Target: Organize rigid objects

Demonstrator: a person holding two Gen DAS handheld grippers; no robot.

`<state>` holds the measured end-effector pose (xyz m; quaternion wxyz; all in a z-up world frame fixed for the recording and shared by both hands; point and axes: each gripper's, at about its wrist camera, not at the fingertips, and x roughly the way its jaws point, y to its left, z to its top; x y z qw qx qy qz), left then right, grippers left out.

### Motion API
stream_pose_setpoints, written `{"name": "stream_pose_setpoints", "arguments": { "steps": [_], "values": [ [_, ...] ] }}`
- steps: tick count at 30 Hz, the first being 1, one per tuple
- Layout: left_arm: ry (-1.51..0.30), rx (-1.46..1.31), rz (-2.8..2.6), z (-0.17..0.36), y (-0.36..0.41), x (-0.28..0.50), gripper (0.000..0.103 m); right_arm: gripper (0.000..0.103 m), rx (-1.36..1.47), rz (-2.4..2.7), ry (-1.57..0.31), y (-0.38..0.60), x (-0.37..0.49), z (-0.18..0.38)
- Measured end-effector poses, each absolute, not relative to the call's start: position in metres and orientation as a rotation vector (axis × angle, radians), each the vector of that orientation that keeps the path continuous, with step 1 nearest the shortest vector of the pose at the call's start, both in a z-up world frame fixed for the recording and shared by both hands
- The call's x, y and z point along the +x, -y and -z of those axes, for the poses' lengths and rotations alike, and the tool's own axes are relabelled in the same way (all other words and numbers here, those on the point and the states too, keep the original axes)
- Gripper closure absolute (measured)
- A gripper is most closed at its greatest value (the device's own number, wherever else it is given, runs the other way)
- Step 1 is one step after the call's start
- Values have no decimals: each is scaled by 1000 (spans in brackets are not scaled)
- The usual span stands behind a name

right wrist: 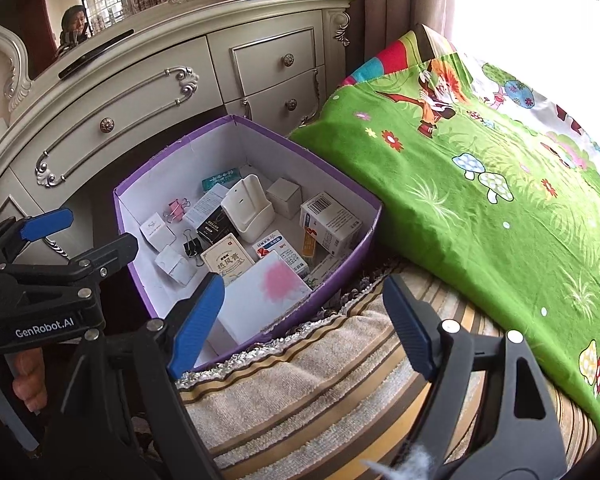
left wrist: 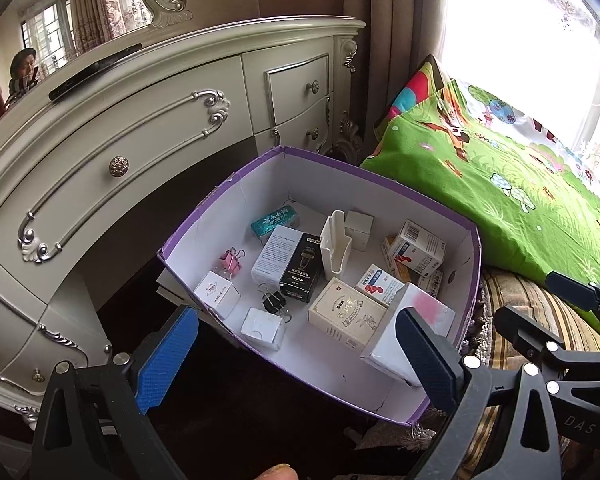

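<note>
Left wrist view showed the purple box point(left wrist: 474, 264) sitting open beside a bed, its white floor crowded with small cartons. A black carton point(left wrist: 301, 267) lay near the middle, touching a white holder point(left wrist: 335, 245) that stood upright just beside it. A tan carton point(left wrist: 346, 316) lay nearer the camera, next to a white carton with a pink stain point(left wrist: 414, 322) tilted against the near wall. A pink clip point(left wrist: 231, 263) and a black clip point(left wrist: 275, 305) rested on the box floor toward its left side, with a teal carton point(left wrist: 275, 221) near the far corner. The left gripper point(left wrist: 296, 360) hovered over the near rim, jaws wide apart and empty. Right wrist view showed the right gripper point(right wrist: 306, 326) above the striped blanket point(right wrist: 324, 380) just outside the box, jaws likewise apart, holding nothing. A green quilt point(right wrist: 480, 200) covered the bed to the right; a cream dresser point(left wrist: 132, 128) stood behind the box.
</note>
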<state>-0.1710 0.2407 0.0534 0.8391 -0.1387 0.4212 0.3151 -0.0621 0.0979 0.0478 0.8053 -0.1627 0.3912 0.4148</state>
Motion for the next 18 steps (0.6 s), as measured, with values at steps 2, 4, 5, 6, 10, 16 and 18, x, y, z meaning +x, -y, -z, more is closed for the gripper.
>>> {"name": "stream_pose_setpoints", "arguments": {
  "steps": [2,4,5,6,10,16,18],
  "values": [
    [-894,-297,-664,-52,-242,-171,2,19,-348,-888,-839,-98,-62,-47],
    [-896,-301,-663,-52,-242,-171,2,19,-351,-890,-838,-99,-63,-47],
    [-896,-302,-664,-52,-243,-171,2,19,-353,-892,-837,-99,-64,-47],
    [-896,-303,-666,-52,-243,-171,2,19,-354,-893,-837,-99,-64,-47],
    [-895,-305,-669,-52,-243,-172,2,19,-353,-893,-840,-98,-64,-47],
    [-899,-305,-665,-51,-243,-172,2,19,-354,-894,-841,-99,-63,-47],
    [-900,-305,-665,-51,-243,-171,2,19,-354,-895,-841,-99,-64,-46]
  ]
}}
